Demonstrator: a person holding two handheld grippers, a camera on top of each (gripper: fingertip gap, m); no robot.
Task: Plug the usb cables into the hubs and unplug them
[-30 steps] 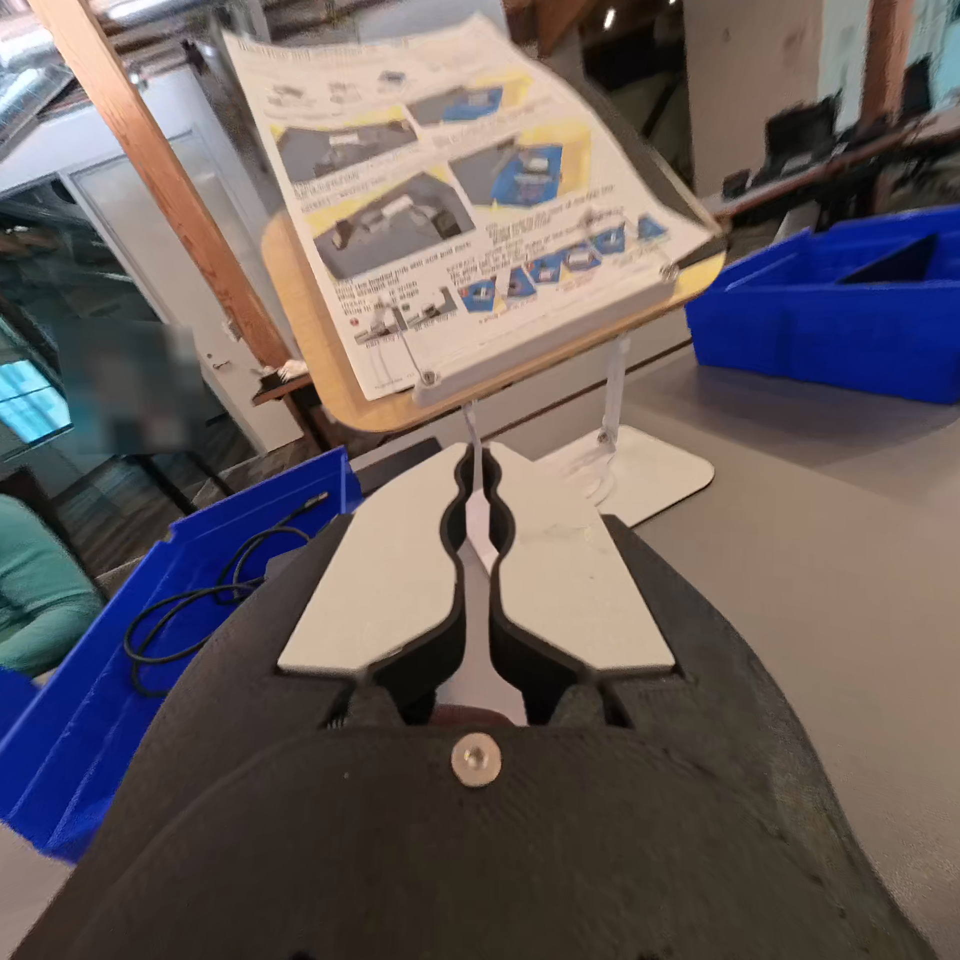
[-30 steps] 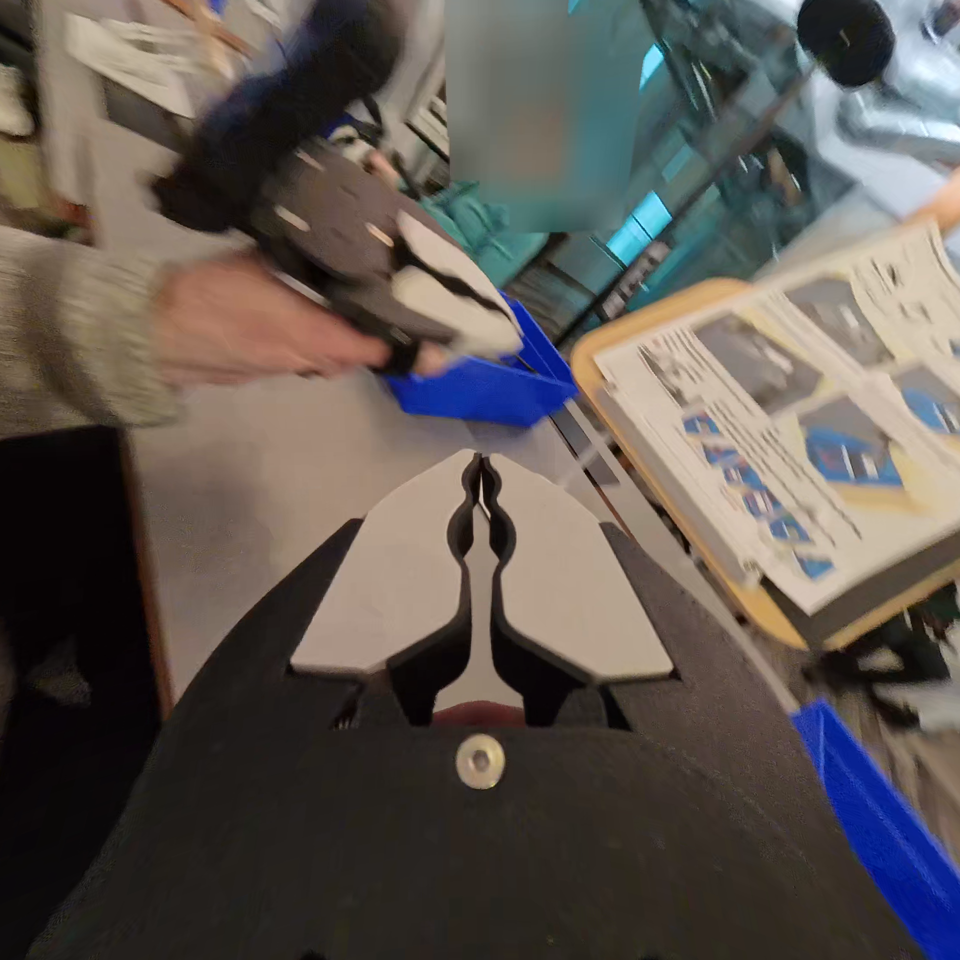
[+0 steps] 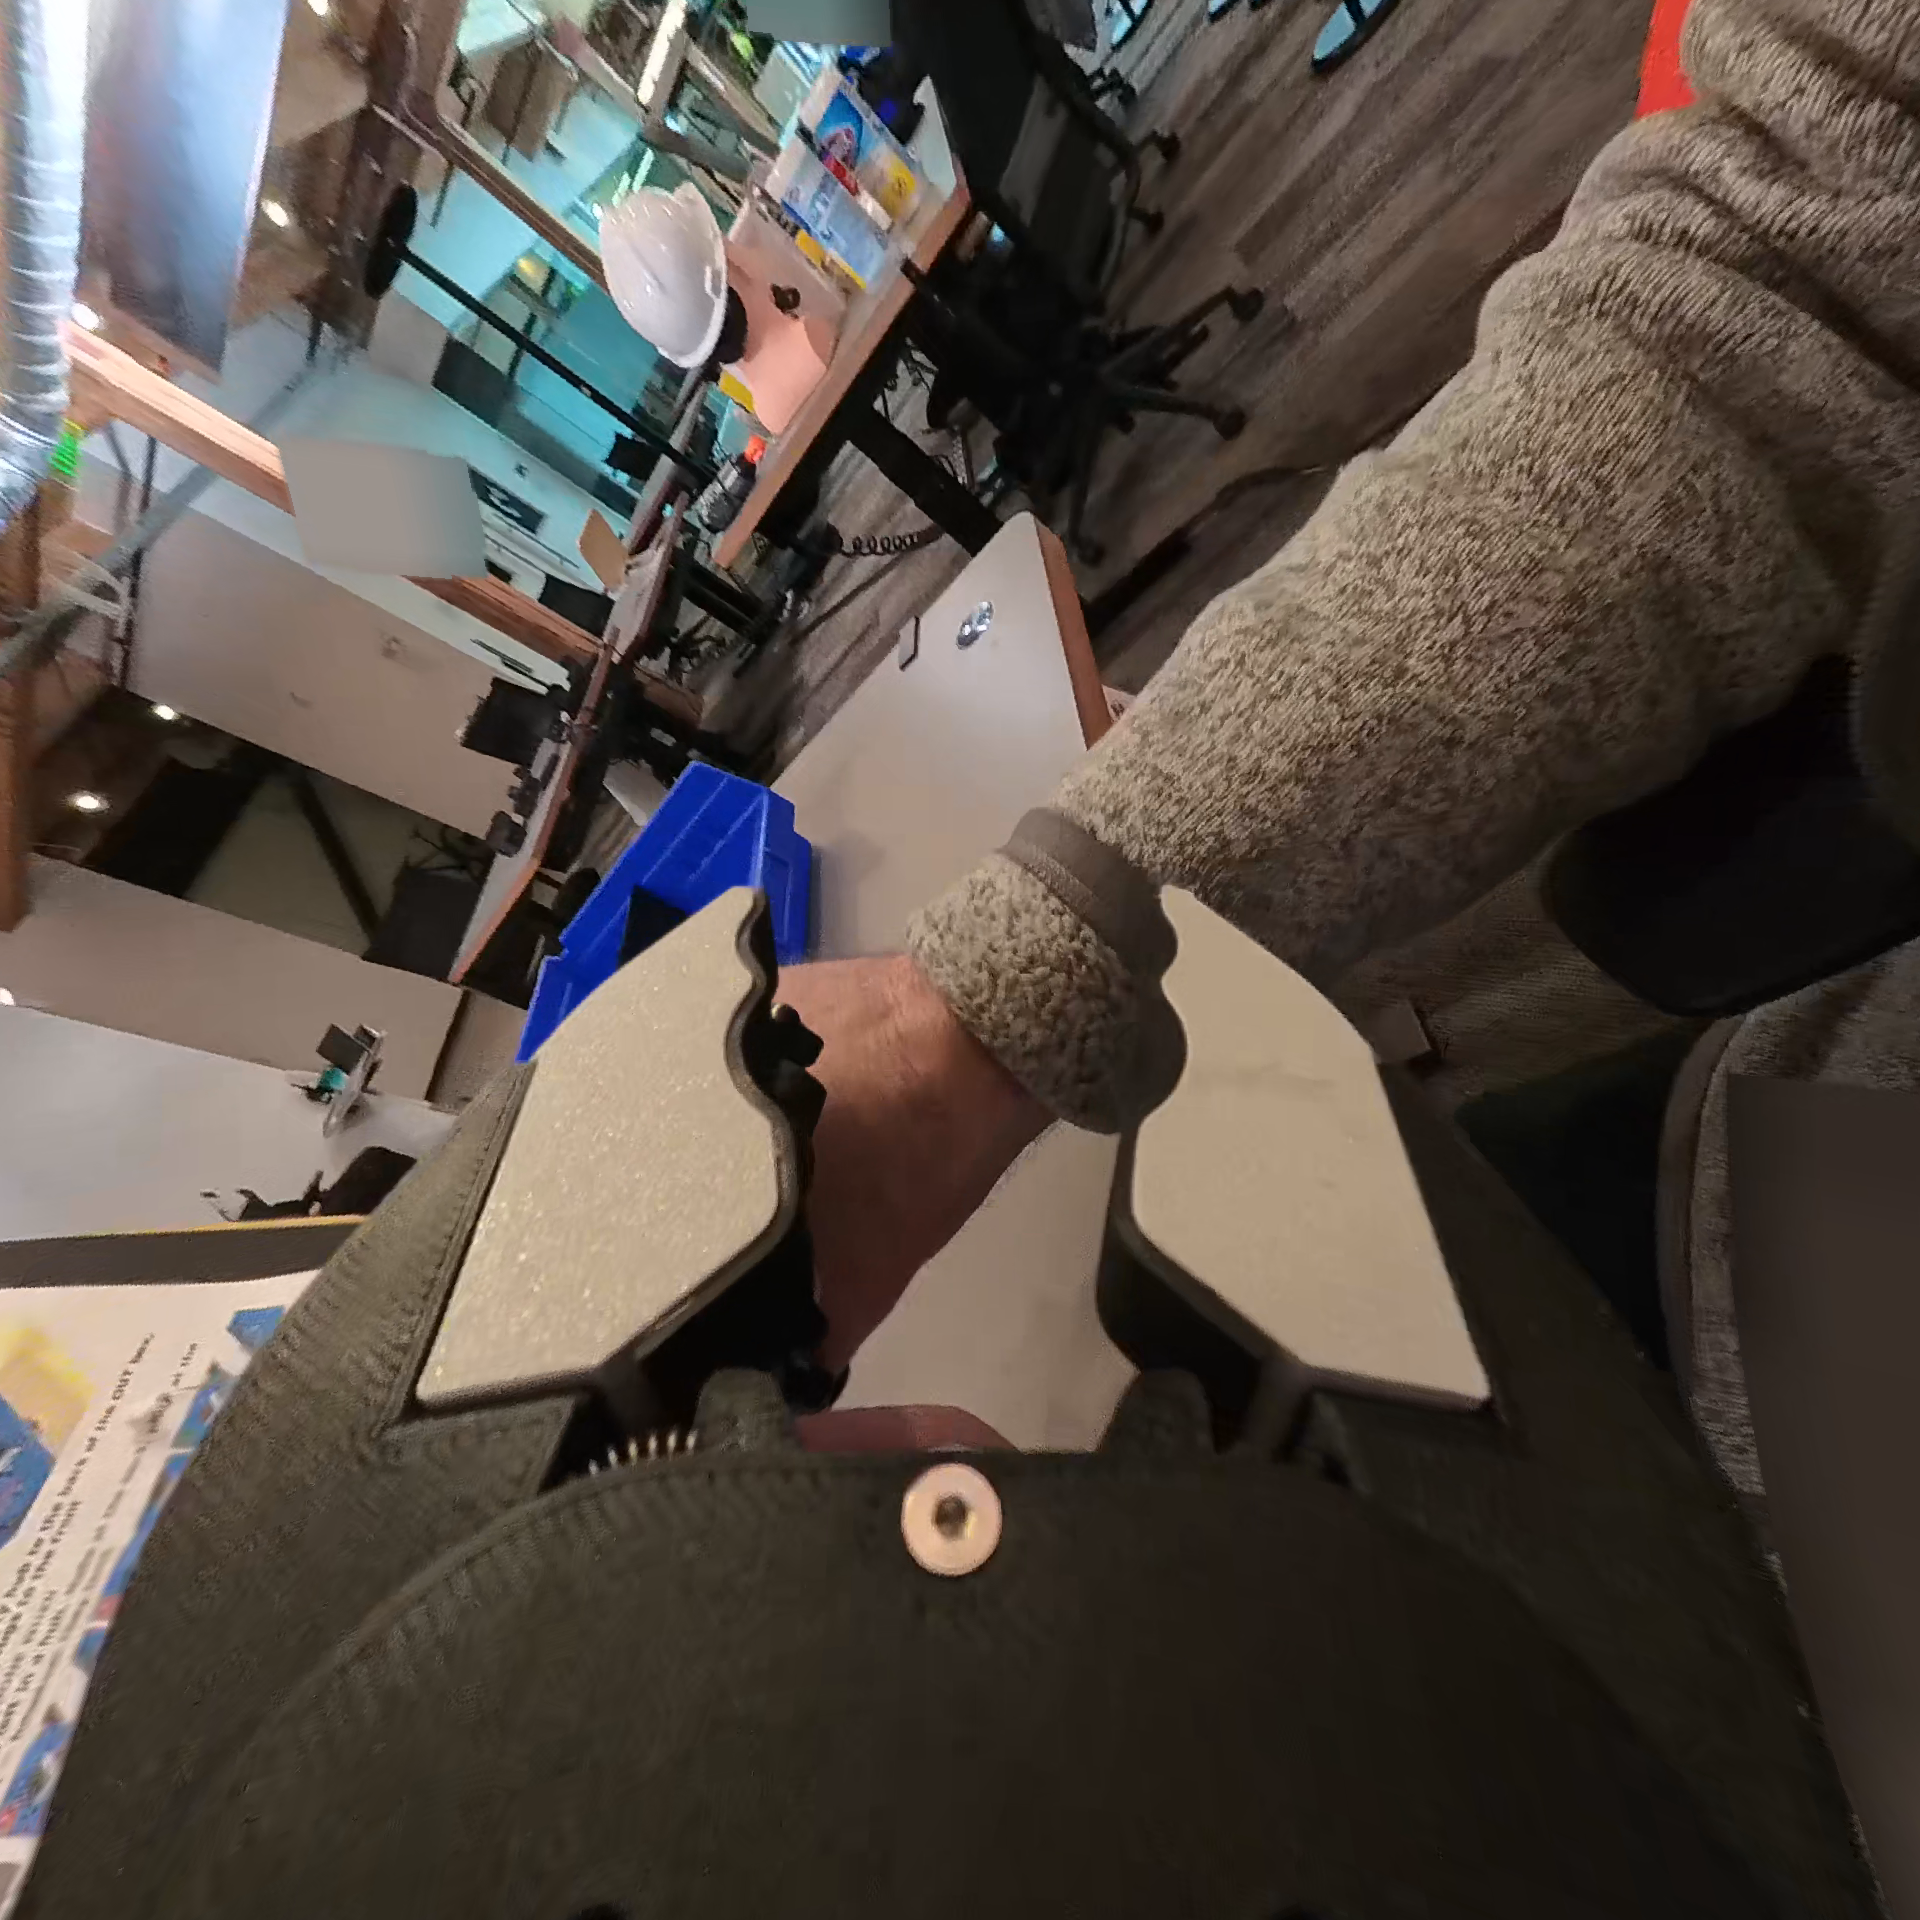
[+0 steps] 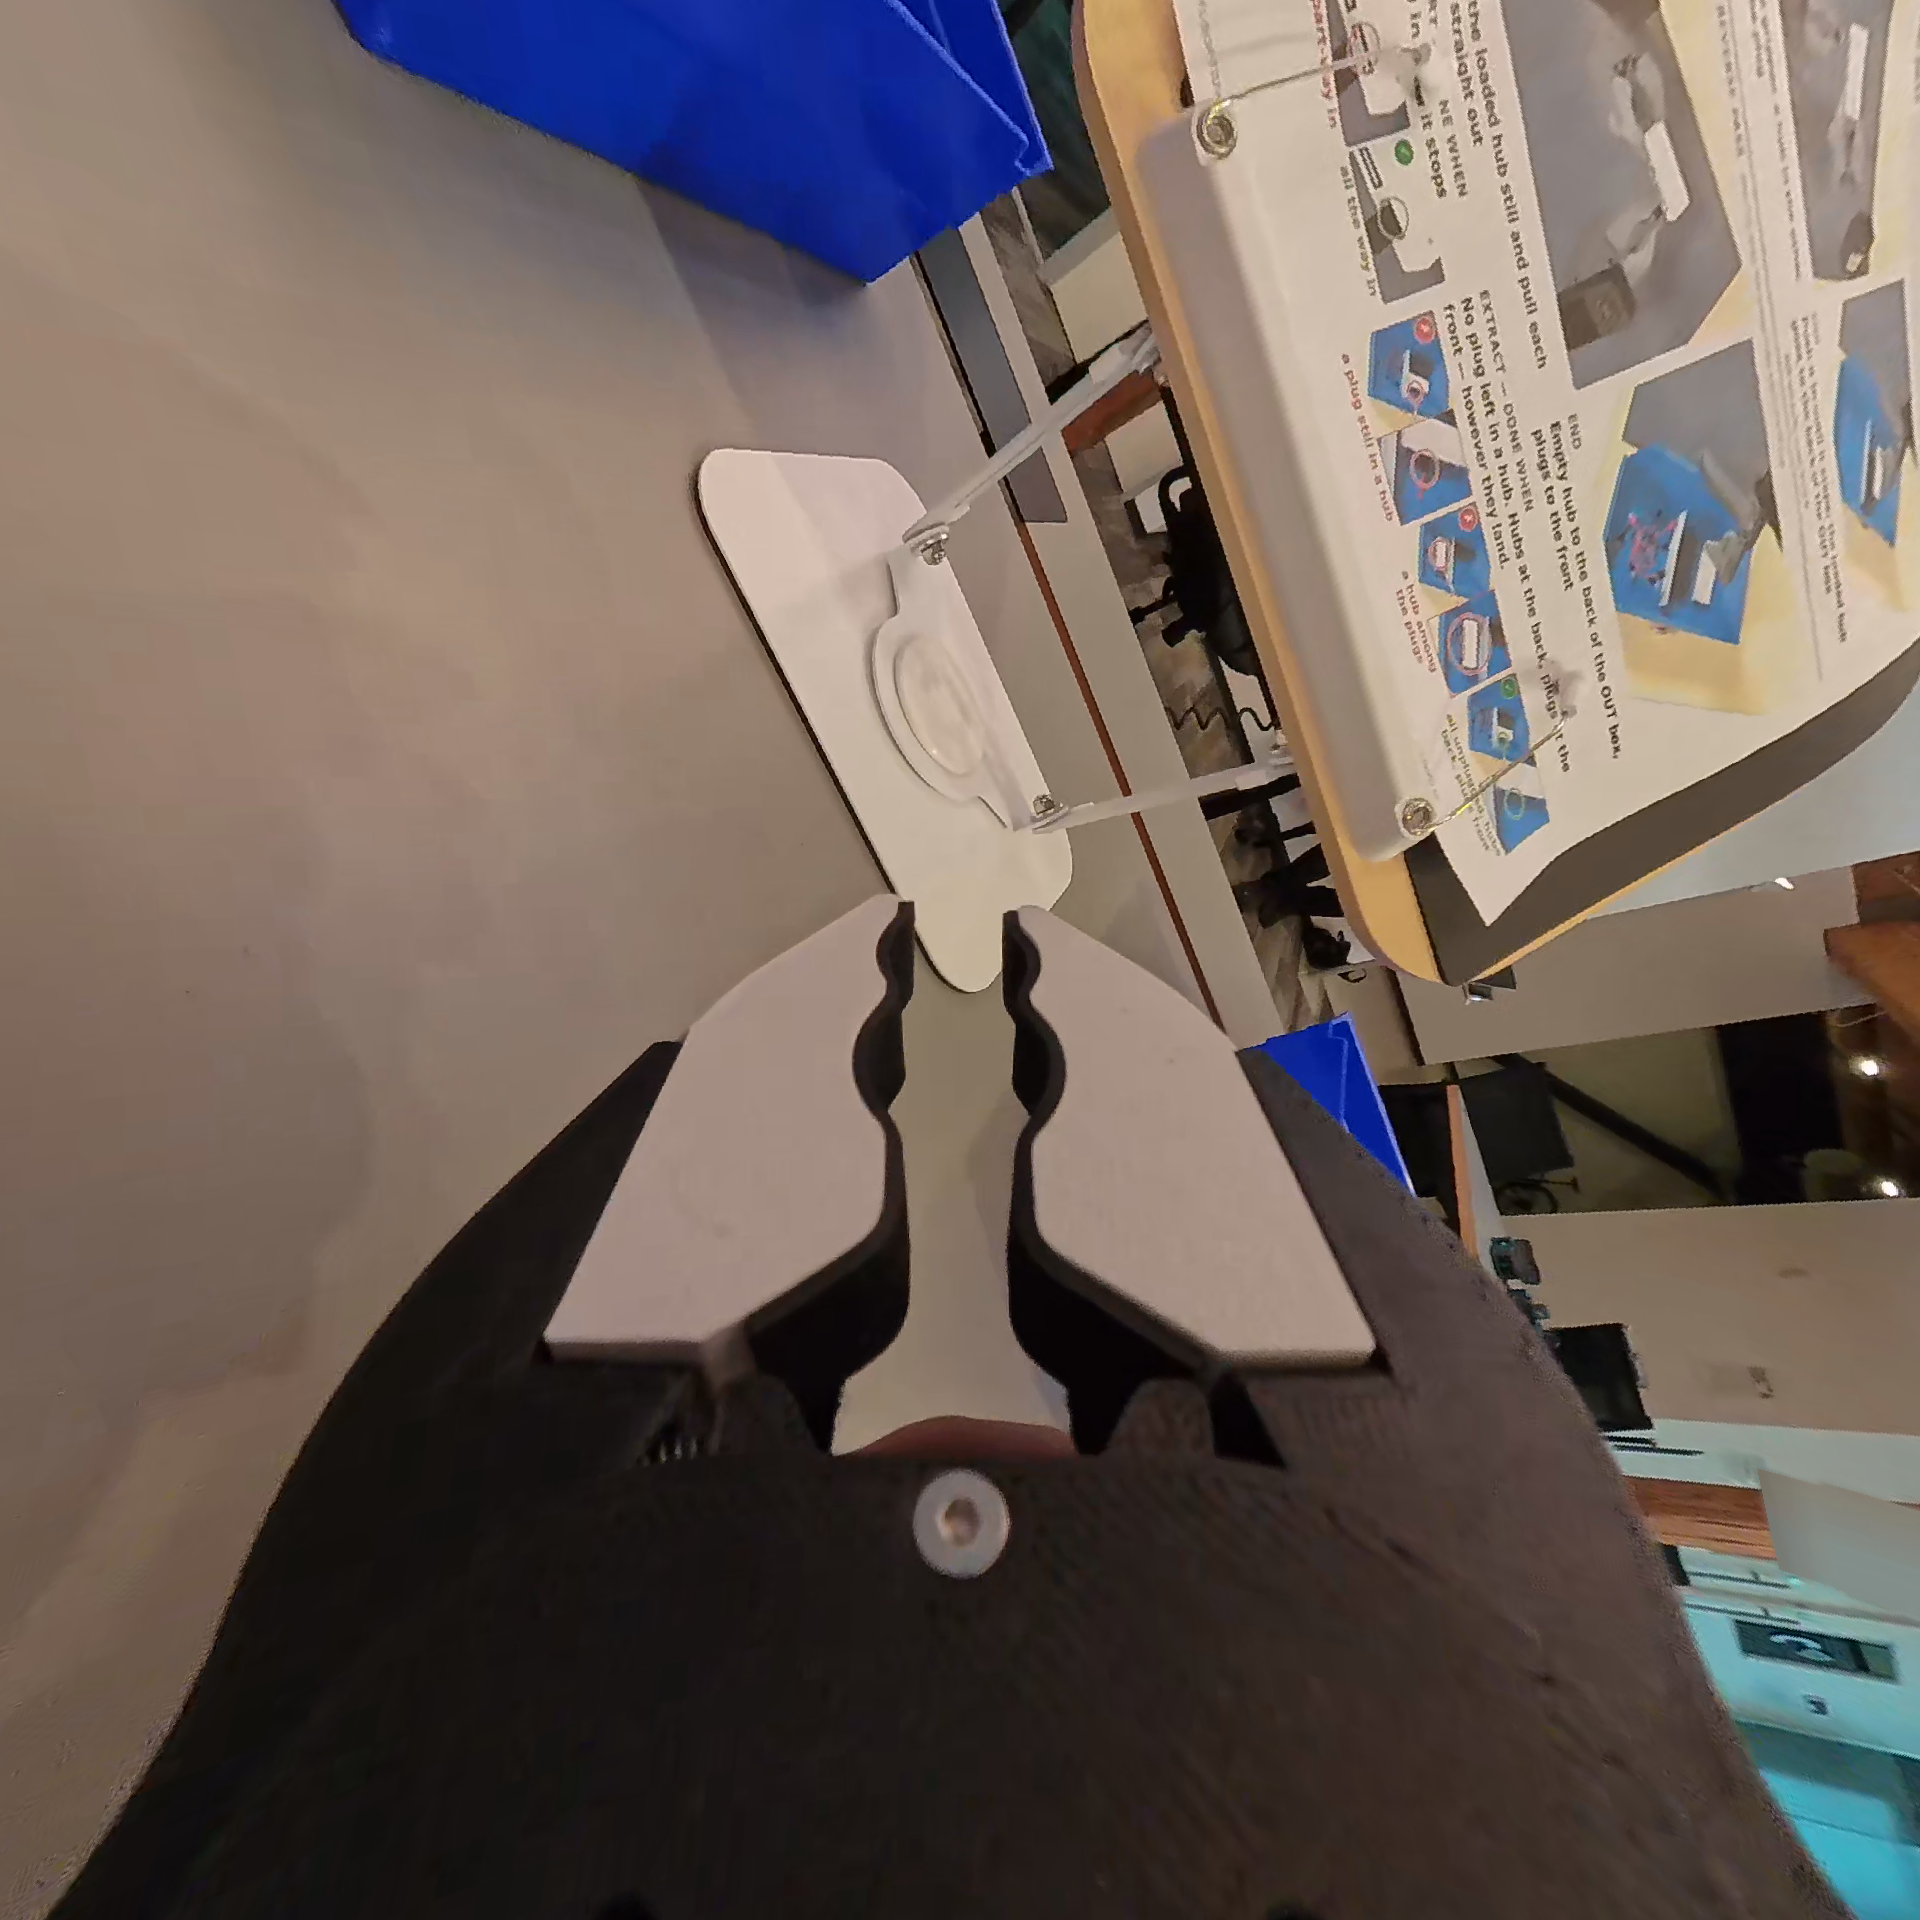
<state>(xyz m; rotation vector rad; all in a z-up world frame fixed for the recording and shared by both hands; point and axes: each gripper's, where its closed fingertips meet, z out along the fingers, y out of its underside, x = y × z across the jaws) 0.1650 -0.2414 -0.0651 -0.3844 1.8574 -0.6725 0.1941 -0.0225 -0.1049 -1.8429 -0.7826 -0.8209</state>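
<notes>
**Left wrist view: both tools rolled sideways, fingers empty, no cable or hub in sight**

The left gripper (image 3: 961, 914) is spread wide with nothing between its fingers (image 3: 634, 1143); past the gap you see only the person's other hand (image 3: 904, 1122) and a grey knitted sleeve (image 3: 1455, 623) over the grey tabletop (image 3: 935, 748). A blue bin (image 3: 707, 873) sits on that tabletop beyond the left fingertip. The whole view is rolled on its side, so this tool is held well off level and aimed across the person's own arm.

Over in the right wrist view, the right gripper (image 4: 956, 925) is parted only slightly, and through the slot there is just tabletop (image 4: 364, 675) and the white base of the document stand (image 4: 831, 582). Nothing gripped there either. The instruction sheet (image 4: 1558, 416) leans on its stand to the right, with blue bins (image 4: 727, 104) at the far edge and a corner of another near the right finger.

The usb cables and hubs? Not visible in either view, so where they lie cannot be told from here.

My read: this is set-up before any reach. To do it well, roll both wrists back to level, aim the cameras at the bins, find a plug and a hub first, and widen the right fingers before closing in.
</notes>
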